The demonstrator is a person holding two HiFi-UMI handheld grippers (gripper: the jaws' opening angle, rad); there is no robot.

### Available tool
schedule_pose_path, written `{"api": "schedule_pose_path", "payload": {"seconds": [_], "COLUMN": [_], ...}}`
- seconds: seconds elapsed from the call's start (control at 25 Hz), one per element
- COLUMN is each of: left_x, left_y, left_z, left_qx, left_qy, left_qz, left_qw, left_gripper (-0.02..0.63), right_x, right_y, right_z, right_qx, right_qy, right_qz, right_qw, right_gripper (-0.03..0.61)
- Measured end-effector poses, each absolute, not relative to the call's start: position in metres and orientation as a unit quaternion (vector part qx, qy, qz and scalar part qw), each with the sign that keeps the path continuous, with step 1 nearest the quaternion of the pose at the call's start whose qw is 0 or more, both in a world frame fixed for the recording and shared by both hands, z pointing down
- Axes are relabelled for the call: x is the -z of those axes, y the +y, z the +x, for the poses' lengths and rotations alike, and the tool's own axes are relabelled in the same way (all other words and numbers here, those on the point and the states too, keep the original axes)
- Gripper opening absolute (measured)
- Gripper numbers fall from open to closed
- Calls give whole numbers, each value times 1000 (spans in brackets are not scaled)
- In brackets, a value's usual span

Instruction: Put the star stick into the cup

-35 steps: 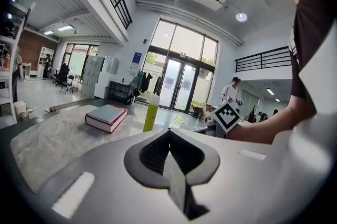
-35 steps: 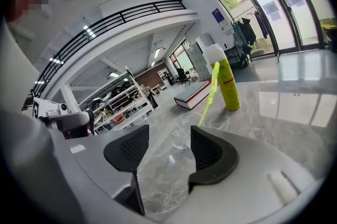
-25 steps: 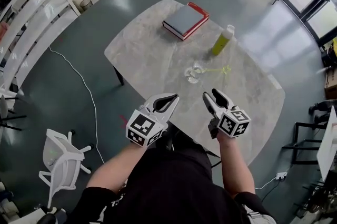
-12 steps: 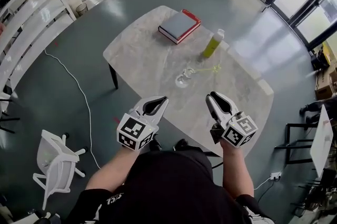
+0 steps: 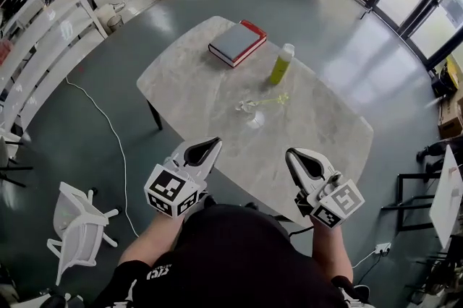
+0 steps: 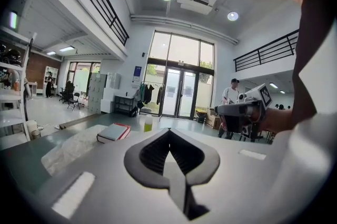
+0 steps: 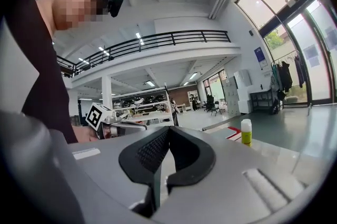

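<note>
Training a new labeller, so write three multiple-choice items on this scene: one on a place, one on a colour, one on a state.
1. On the table, the bottle stands:
A. right of the book in the head view
B. on top of it
C. at the table's near edge

2. The bottle is:
A. red
B. yellow-green
C. black

3. The left gripper is:
A. wide open
B. shut on the bottle
C. shut and empty

Answers:
1 A: the bottle shows just right of the book, apart from it.
2 B: its body is yellow-green under a white cap.
3 C: its jaw tips meet with nothing between them.
</note>
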State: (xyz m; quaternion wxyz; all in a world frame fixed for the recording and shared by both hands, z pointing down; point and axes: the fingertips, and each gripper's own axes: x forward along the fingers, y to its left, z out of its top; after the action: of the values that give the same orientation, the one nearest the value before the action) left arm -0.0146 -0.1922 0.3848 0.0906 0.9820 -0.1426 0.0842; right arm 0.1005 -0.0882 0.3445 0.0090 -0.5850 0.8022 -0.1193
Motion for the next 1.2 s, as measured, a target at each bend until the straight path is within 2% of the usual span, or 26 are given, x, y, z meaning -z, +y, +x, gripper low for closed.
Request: {"api": "schedule_pose_path", "payload": {"seconds": [0.44,1.2], "left_x": [-360,-358], "left_y": [-166,-162], "left_z": [0,-11], "left_qx": [-72,-77], "left_qy": [-149,-162], "left_qz": [984,981], "left_qw": [67,70], "left_gripper": [2,2], "right_x": [-334,-342], "right_y": [-69,-66], "right_z": [110,104], "right_qx": [110,122], "right_qy": [812,817], "right_qz": [-572,-562], "right_qw": [42,45], "right_gripper": [14,12]}}
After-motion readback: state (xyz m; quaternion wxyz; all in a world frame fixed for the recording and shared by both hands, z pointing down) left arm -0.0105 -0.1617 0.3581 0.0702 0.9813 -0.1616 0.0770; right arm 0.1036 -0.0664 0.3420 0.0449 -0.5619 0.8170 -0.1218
